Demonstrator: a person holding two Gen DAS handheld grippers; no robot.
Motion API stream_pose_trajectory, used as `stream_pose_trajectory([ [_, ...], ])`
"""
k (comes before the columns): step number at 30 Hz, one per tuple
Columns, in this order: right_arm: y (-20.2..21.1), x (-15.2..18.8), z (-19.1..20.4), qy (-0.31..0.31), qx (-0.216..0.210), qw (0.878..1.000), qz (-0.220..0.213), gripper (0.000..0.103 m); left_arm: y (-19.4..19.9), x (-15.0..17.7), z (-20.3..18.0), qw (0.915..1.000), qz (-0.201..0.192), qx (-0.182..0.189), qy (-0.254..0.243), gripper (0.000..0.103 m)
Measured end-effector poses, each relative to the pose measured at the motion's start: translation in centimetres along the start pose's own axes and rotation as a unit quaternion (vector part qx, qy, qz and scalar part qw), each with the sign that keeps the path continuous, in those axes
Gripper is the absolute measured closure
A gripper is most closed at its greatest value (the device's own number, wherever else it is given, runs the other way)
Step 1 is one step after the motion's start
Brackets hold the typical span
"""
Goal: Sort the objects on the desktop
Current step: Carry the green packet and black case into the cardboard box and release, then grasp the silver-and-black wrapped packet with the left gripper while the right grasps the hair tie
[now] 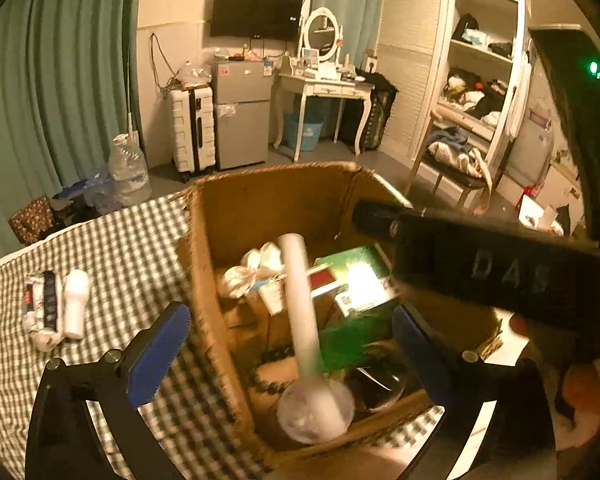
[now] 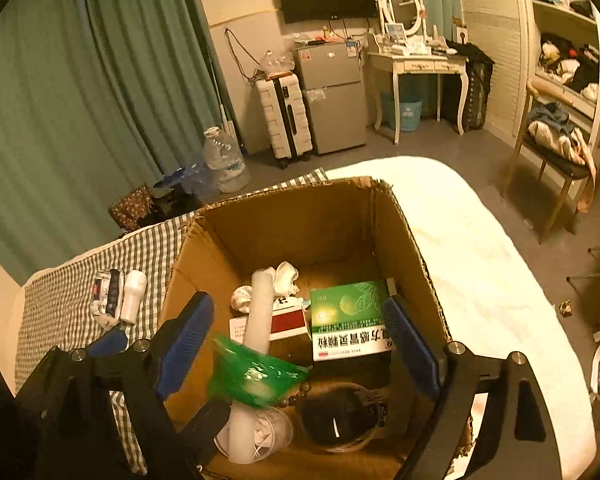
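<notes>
An open cardboard box (image 1: 220, 280) (image 2: 404, 240) stands on the checked cloth. Inside lie a white tube (image 1: 300, 300) (image 2: 258, 312), a clear cup (image 1: 314, 412) (image 2: 260, 432), a green medicine box (image 2: 348, 320) (image 1: 360, 276), crumpled tissue (image 1: 256, 268) (image 2: 286, 274), a blurred green packet (image 2: 256, 376) and a dark round dish (image 2: 340, 416). My left gripper (image 1: 292, 348) is open and empty over the box. My right gripper (image 2: 300, 344) is open and empty over the box; its body crosses the left wrist view (image 1: 500, 272). A white bottle (image 1: 76, 304) (image 2: 134, 296) and a wrapped pack (image 1: 44, 308) (image 2: 106, 292) lie left on the cloth.
The checked cloth (image 1: 132, 248) covers the surface left of the box; a white cover (image 2: 480, 260) lies to its right. Beyond are a water jug (image 1: 130, 168), a suitcase (image 1: 192, 128), a small fridge (image 1: 242, 112), a dressing table (image 1: 328, 88) and a chair (image 2: 556, 160).
</notes>
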State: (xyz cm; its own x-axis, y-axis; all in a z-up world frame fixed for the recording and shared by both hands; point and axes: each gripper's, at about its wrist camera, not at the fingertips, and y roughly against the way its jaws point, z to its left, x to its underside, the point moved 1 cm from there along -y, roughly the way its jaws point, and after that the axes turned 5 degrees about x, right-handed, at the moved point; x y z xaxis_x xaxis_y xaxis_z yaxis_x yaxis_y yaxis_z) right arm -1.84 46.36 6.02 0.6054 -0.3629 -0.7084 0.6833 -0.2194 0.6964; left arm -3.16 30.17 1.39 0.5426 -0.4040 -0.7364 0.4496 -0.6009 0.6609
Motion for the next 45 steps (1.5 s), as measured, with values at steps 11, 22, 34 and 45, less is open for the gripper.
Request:
stream_pose_trajectory([
  [11, 3.0, 1.6, 8.7, 0.056, -0.068, 0.995, -0.041, 0.016, 6.9, 5.6, 13.0, 0.9881, -0.009, -0.145, 0.051, 0.000],
  [22, -5.6, 9.9, 22.7, 0.114, -0.143, 0.983, 0.015, 0.016, 8.5, 10.7, 27.0, 0.9604, -0.007, -0.233, 0.154, 0.000],
  [34, -15.9, 14.3, 24.4, 0.190, -0.113, 0.968, 0.119, 0.016, -0.8, 10.8, 31.0, 0.9625, 0.036, -0.219, 0.156, 0.000],
  [45, -16.9, 15.0, 24.8, 0.233, -0.070, 0.963, 0.120, 0.097, -3.7, 10.1, 32.1, 0.9695, 0.014, -0.172, 0.174, 0.000],
])
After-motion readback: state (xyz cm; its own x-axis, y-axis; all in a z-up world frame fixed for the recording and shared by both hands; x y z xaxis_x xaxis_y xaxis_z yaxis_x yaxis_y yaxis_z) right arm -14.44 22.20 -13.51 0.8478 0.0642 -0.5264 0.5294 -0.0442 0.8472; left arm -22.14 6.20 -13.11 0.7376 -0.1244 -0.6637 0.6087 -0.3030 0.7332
